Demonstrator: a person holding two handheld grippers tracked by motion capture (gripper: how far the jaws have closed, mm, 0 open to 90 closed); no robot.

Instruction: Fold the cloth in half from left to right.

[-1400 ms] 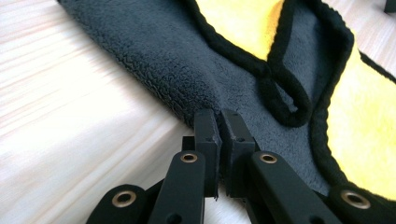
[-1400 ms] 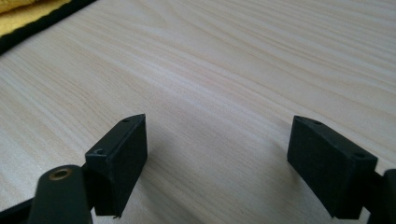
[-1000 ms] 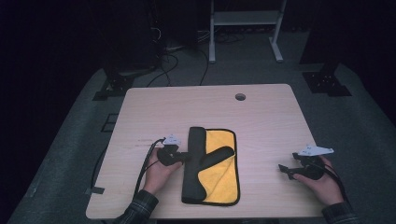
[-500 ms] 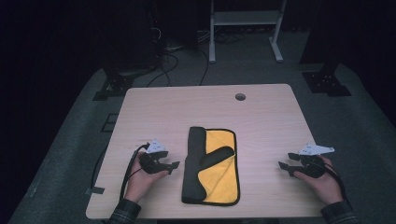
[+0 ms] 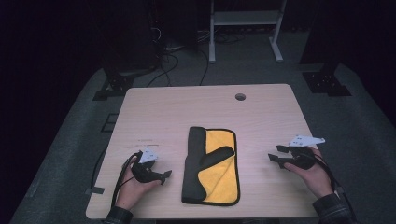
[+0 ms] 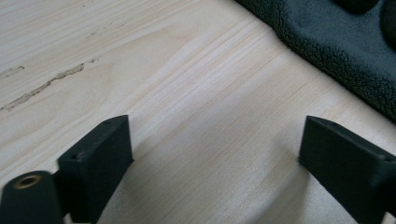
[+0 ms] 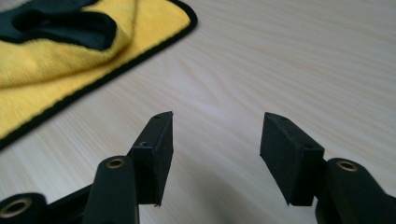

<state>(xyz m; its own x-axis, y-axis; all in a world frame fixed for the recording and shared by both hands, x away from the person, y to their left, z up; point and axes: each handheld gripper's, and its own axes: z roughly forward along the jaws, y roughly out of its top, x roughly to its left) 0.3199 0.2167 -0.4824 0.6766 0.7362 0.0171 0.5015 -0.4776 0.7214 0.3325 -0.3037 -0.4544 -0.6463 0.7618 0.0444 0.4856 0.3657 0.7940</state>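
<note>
Your left tongs lie low near the tabletop's near-left corner, aimed at the cloth — released, jaws just opened wide over bare wood. They have drawn back left from the yellow-and-black cloth, which lies partly folded at the near edge's middle. Your right tongs hover near the right edge, empty, jaws apart after narrowing.

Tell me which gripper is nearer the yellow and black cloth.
Left. The left gripper sits just off the cloth's dark left edge, jaws open and empty. The right gripper is farther off its right side, open over bare table.
</note>
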